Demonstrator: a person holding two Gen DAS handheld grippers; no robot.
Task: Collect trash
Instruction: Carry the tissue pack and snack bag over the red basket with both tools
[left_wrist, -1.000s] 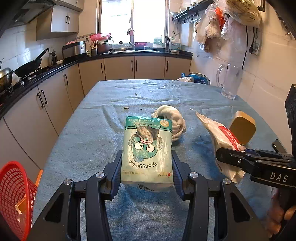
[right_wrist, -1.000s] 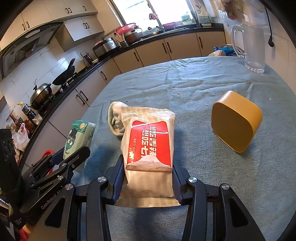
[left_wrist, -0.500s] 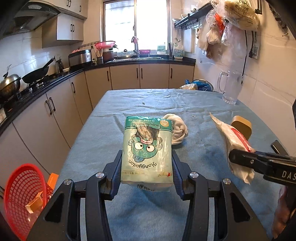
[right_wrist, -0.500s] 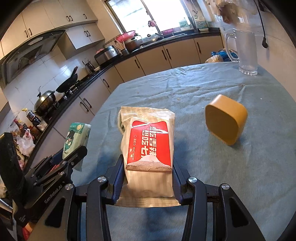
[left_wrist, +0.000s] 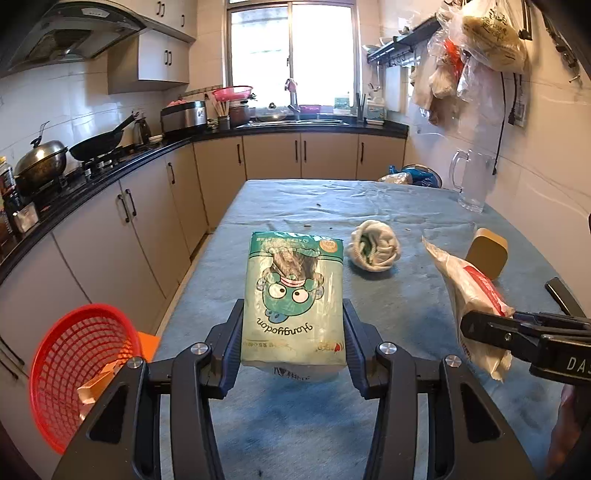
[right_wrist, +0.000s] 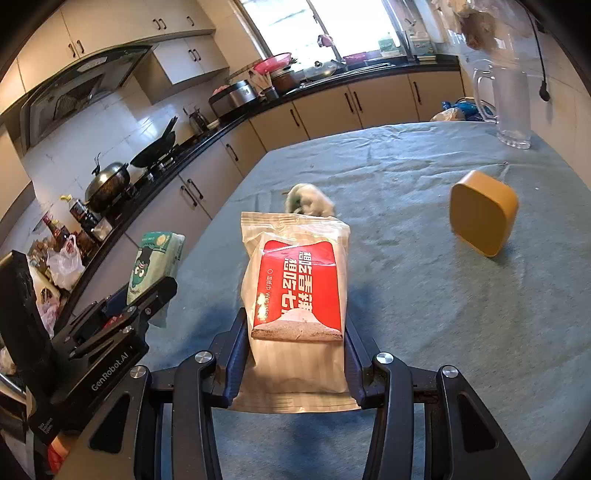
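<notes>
Two grippers, the left gripper (left_wrist: 293, 332) and the right gripper (right_wrist: 295, 354); two packets, one green wet-wipe packet (left_wrist: 293, 295) and one red-and-white wet-wipe packet (right_wrist: 295, 291); one crumpled white wad (left_wrist: 375, 246); one yellow box (right_wrist: 482, 212); one red mesh basket (left_wrist: 79, 369); one clear glass jug (left_wrist: 472, 181); one wok (left_wrist: 98, 140); one lidded steel pot (left_wrist: 40, 158)

Left gripper (left_wrist: 293, 343): black angular frame filling the lower part of the left wrist view; dark blue fingers (left_wrist: 233, 343); round silver screws on the linkage arms.
Left gripper marking: white "GenRobot.AI" on its black side, at lower left of the right wrist view.
Right gripper (right_wrist: 295, 354): the same black frame, dark blue fingers (right_wrist: 236, 354), silver screws.
Right gripper marking: white letters "DA" at the right edge of the left wrist view.
Skin: a blurred pinkish strip at lower right of the left wrist view.
</notes>
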